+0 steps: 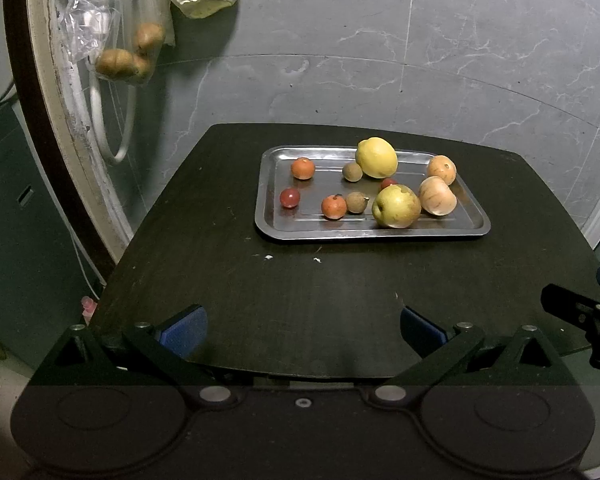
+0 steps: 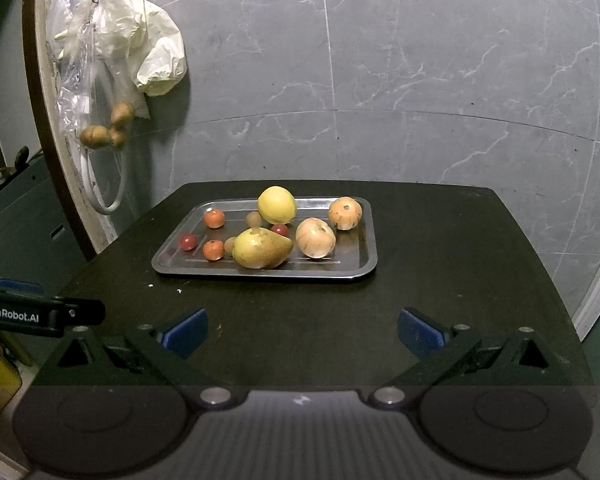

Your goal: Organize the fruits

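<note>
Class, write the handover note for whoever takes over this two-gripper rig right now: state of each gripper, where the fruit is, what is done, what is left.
Left gripper: open, empty, low over the near part of the dark table.
Right gripper: open, empty, alongside it, also short of the tray.
Fruit: all lying on the metal tray, unsorted. Lemon at the back, pear at the front, two pale orange fruits on the right, small red and brown fruits on the left and in the middle.
Done: nothing visible; no fruit gripped.
Left: picking and grouping all of it.
</note>
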